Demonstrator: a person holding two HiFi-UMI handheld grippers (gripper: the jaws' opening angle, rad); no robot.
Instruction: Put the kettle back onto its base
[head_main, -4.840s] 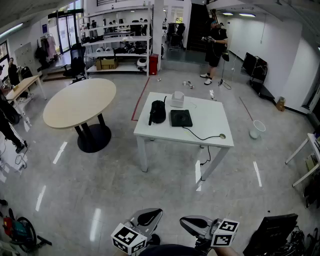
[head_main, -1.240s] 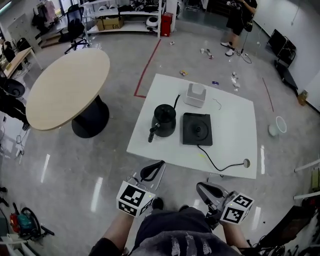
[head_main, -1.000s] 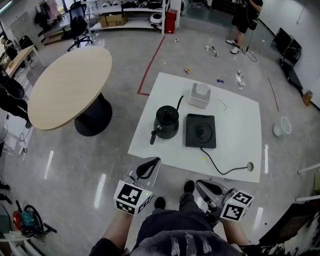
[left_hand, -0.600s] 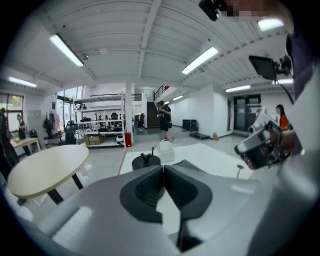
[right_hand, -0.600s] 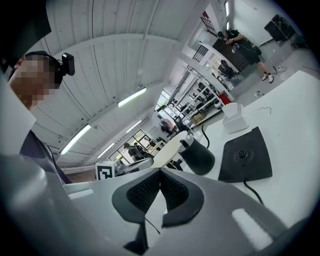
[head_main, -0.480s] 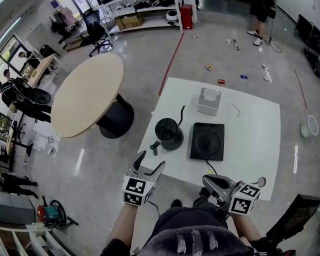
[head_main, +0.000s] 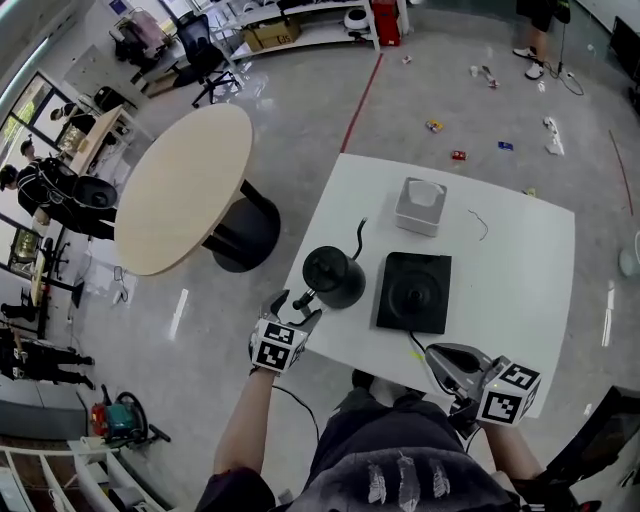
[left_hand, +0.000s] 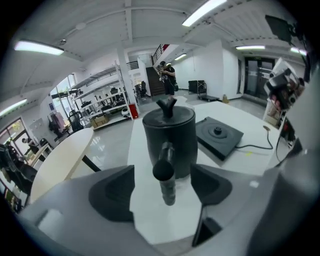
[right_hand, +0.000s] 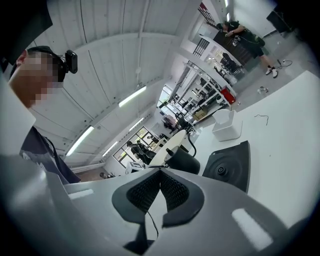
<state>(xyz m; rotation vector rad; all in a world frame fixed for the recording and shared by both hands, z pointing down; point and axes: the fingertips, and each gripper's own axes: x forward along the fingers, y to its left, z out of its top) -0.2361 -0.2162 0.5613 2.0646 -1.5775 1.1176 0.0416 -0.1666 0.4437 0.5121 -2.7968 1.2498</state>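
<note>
The black kettle (head_main: 334, 276) stands on the white table (head_main: 520, 260), left of its flat black base (head_main: 415, 291). Its rod-like handle (head_main: 301, 297) points towards me. My left gripper (head_main: 296, 309) is at the table's near left edge. Its jaws have just been opening and now stand wide. In the left gripper view the handle's end (left_hand: 164, 171) lies between the pads (left_hand: 112, 192) without touching them, and the kettle (left_hand: 170, 131) is close ahead. My right gripper (head_main: 447, 360) hovers by the front edge, shut and empty, and its own view shows the base (right_hand: 229, 167) ahead.
A white box (head_main: 420, 205) sits on the table behind the base. The base's cord (head_main: 417, 347) runs to the front edge. A round beige table (head_main: 185, 185) stands to the left. Small litter lies on the floor beyond, and people stand far off.
I have come up to the table. The left gripper dropped forward to the kettle's handle and its jaws opened. The right gripper moved forward towards the table's front edge, still shut.
</note>
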